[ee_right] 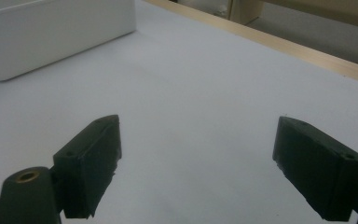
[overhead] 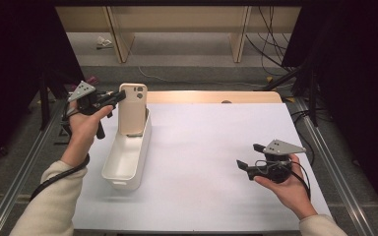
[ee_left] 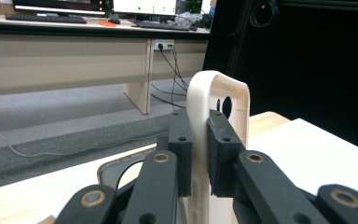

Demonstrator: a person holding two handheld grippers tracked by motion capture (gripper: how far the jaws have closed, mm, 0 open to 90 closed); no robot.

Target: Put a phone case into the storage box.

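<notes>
A cream phone case [overhead: 132, 108] with camera cut-outs at its top stands upright, its lower end inside the far end of a white oblong bin [overhead: 123, 169]. My left gripper [overhead: 120, 96] is shut on the case's left edge near the top. In the left gripper view both black pads pinch the case [ee_left: 216, 100] edge-on, with the bin's rim [ee_left: 103, 169] below. My right gripper [overhead: 248, 158] hovers over the white table sheet at the right, jaws open and pointing left. In the right gripper view its gripper [ee_right: 198, 156] has wide-apart jaws with nothing between them.
The white bin [ee_right: 51, 35] lies lengthwise on the left part of the white sheet [overhead: 216, 162]. A wooden table edge [overhead: 216, 96] runs along the back. Metal rails flank the table; desks and cables stand beyond it on the grey floor.
</notes>
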